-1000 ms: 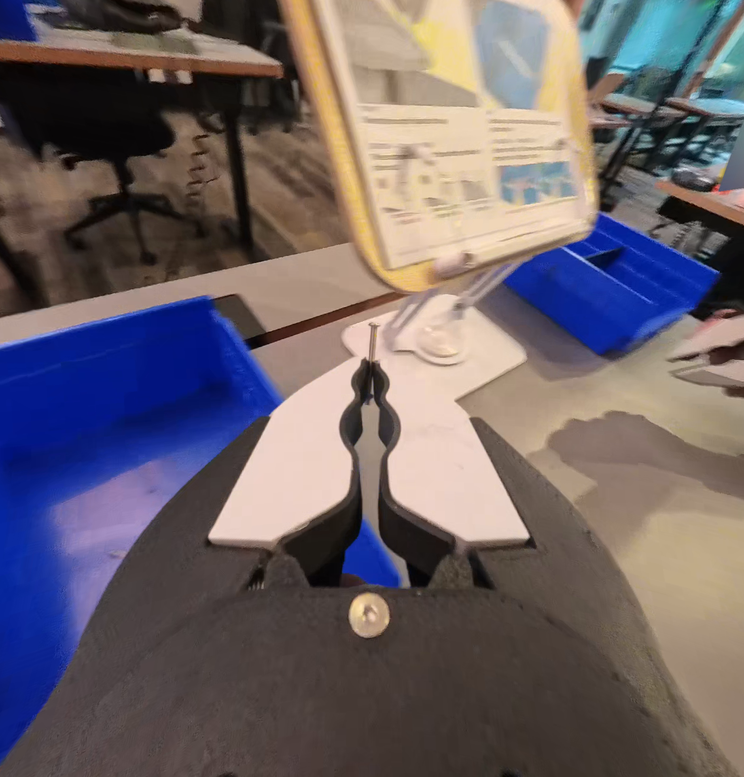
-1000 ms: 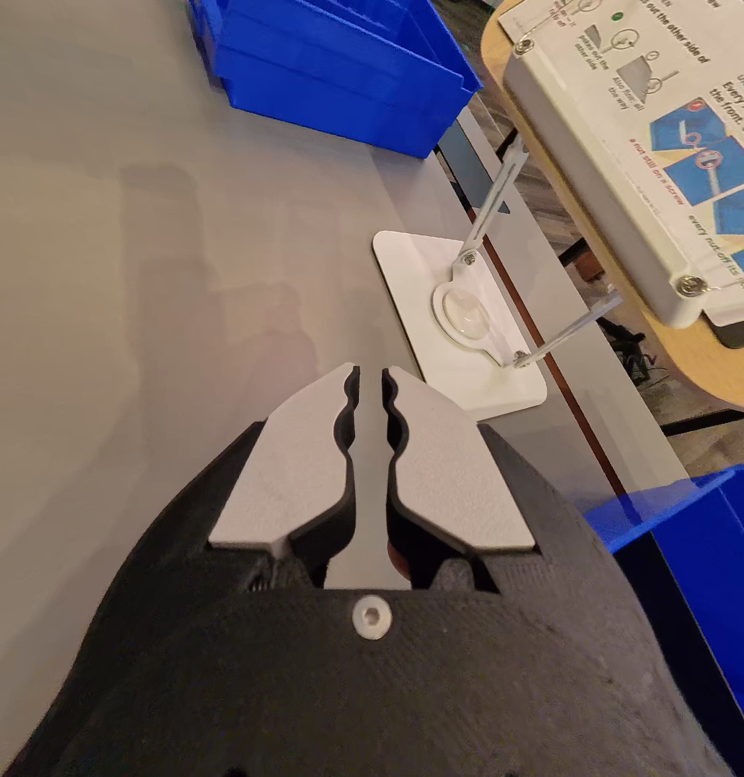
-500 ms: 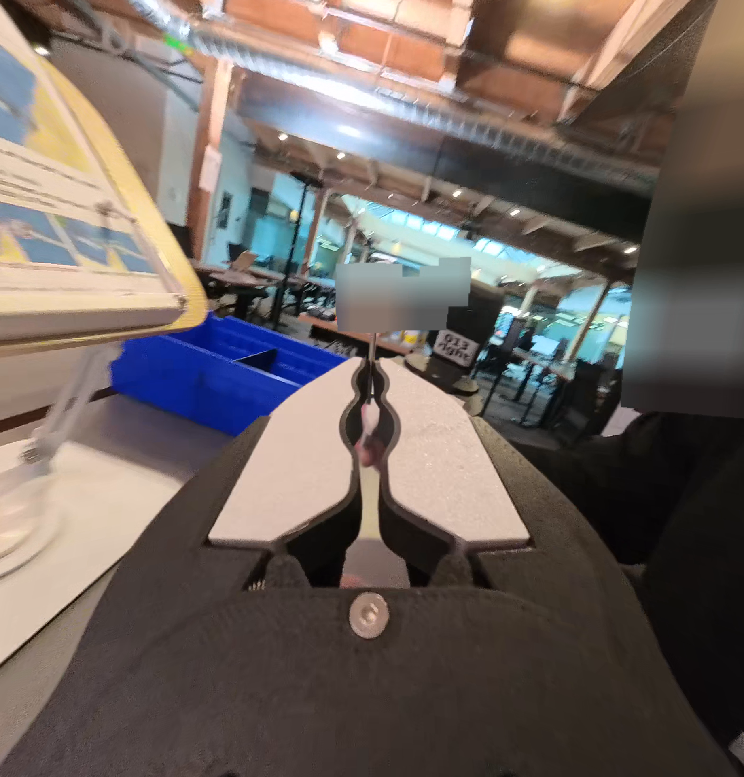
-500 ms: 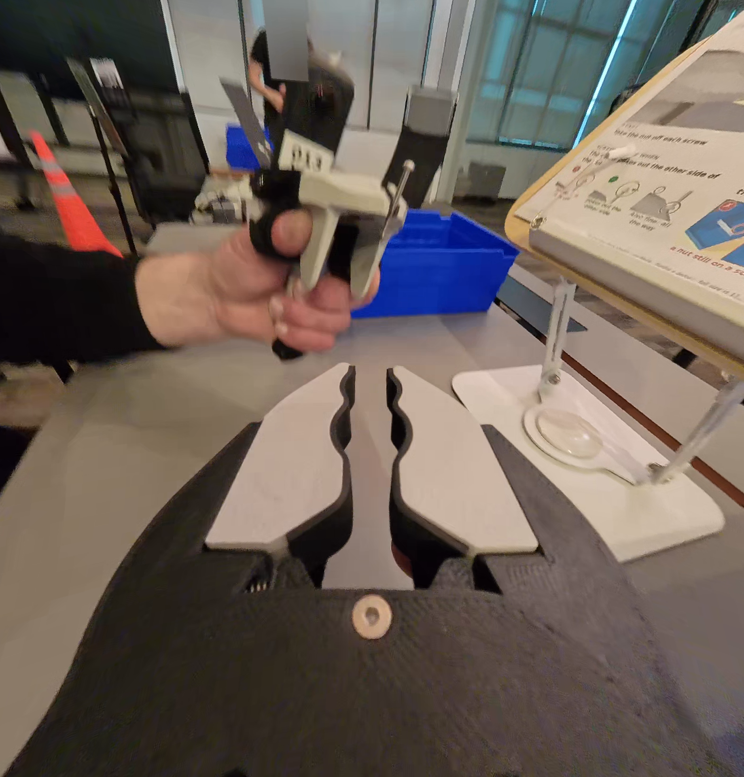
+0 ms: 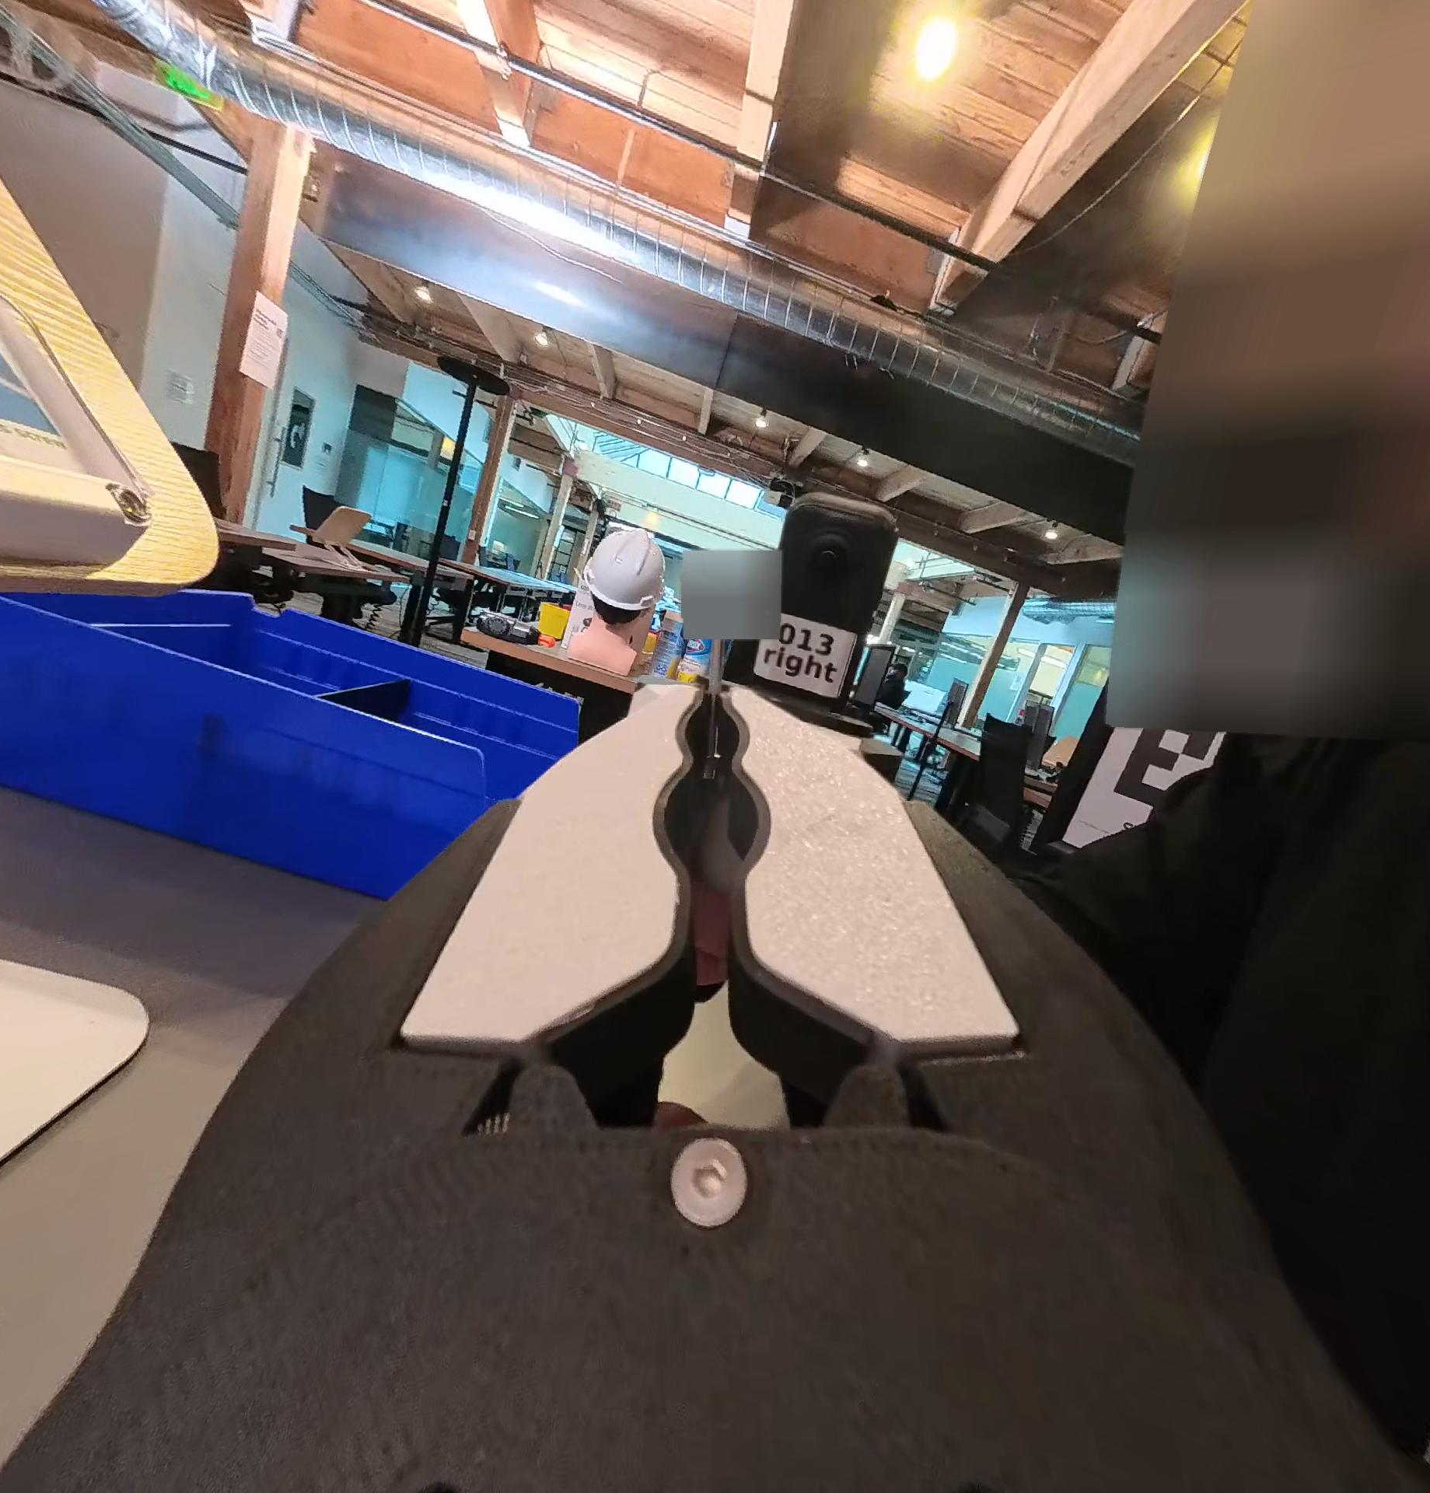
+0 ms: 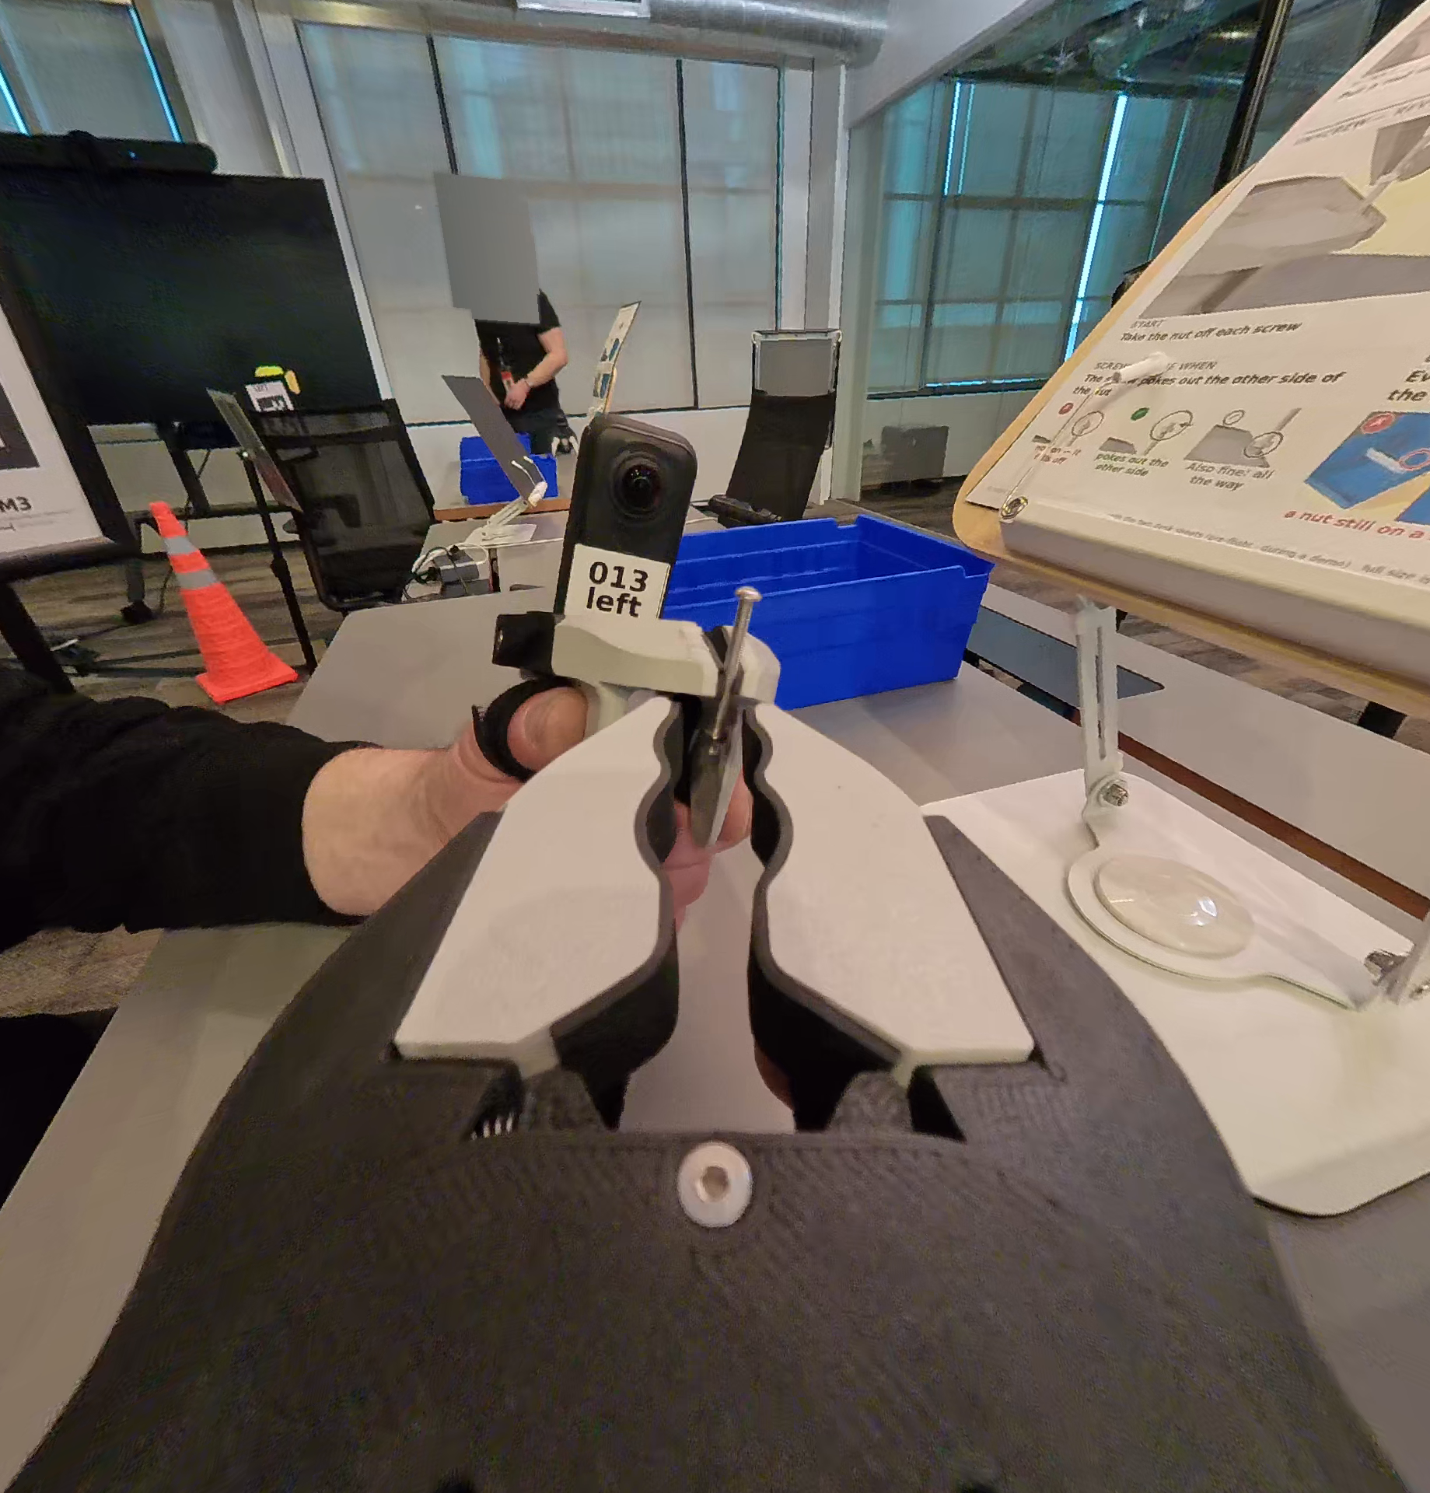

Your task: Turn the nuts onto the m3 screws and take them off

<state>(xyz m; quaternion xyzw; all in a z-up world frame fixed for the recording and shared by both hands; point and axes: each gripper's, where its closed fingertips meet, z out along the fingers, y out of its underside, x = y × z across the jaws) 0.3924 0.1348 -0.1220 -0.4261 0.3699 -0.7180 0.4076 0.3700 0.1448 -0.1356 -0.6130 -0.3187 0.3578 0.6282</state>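
Observation:
My left gripper (image 5: 711, 704) is shut on a thin metal screw (image 5: 718, 666) that sticks out past its tips. In the right wrist view a hand (image 6: 420, 808) holds that left gripper (image 6: 731, 666) up above the table, with the screw (image 6: 736, 646) tilted and its head on top. My right gripper (image 6: 711, 719) is open and faces it closely. The screw's lower end lies in the gap between the right fingertips. I cannot make out a nut on the screw. The right gripper's black camera (image 5: 837, 582) shows just behind the screw.
A blue bin (image 6: 824, 614) stands on the grey table (image 6: 897, 727) behind the grippers and also shows in the left wrist view (image 5: 251, 727). An instruction board (image 6: 1261, 404) on a white stand base (image 6: 1180, 1074) is at the right. A person and an orange cone (image 6: 218, 622) are far behind.
The left gripper swung away from the bin and stand and rose with the screw. The right gripper tilted up from the table and closed in until the screw sat between its open fingertips.

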